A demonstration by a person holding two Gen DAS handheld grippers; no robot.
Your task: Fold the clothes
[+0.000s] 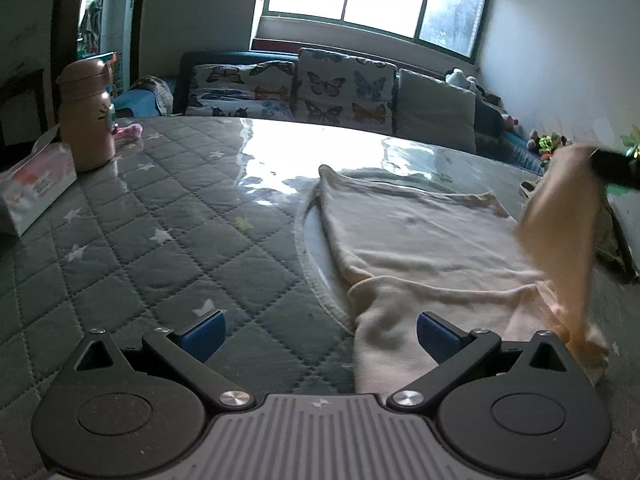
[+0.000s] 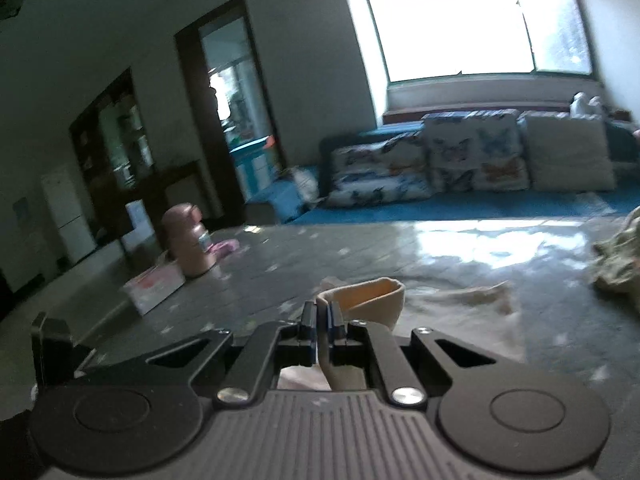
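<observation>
Cream garment [image 1: 420, 236] lay on the quilted table cover [image 1: 160, 240] | right gripper [image 2: 323, 326] clamped its lifted edge, likely for folding over | left gripper [image 1: 320, 334] jaws apart, empty, beside near hem

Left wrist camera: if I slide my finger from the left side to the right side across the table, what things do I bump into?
Tissue box → pink bottle → cream garment lying flat → its lifted corner, pinched by the right claw at the far right edge.
</observation>
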